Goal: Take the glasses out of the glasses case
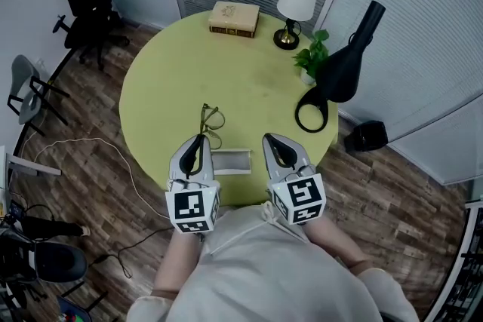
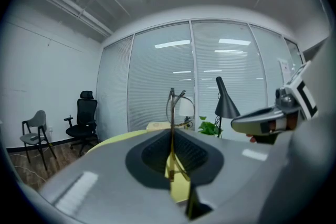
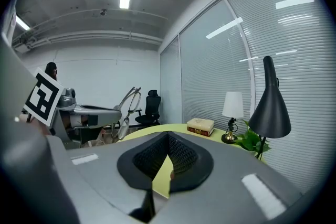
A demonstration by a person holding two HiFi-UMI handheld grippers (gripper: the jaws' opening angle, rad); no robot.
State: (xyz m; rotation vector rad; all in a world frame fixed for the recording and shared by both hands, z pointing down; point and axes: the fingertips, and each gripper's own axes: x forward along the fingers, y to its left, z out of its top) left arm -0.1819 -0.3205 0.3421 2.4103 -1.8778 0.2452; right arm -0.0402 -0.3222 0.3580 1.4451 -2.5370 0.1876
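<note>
The thin gold-rimmed glasses [image 1: 211, 119] hang above the yellow-green round table [image 1: 166, 79], clear of the case. My left gripper [image 1: 201, 139] is shut on one temple arm. In the left gripper view that arm runs up between the closed jaws and the lenses [image 2: 177, 107] stick out past the tips. The grey glasses case [image 1: 232, 161] lies open and empty-looking near the table's front edge, between my two grippers. My right gripper [image 1: 269, 138] is shut with nothing in it, just right of the case. The right gripper view shows the glasses [image 3: 127, 106] held up at the left.
A book [image 1: 234, 18], a white-shaded lamp [image 1: 295, 8] and a small potted plant [image 1: 312, 58] stand at the table's far side. A black desk lamp [image 1: 338, 73] leans at the right edge. Office chairs [image 1: 85, 2] stand on the wooden floor at the left.
</note>
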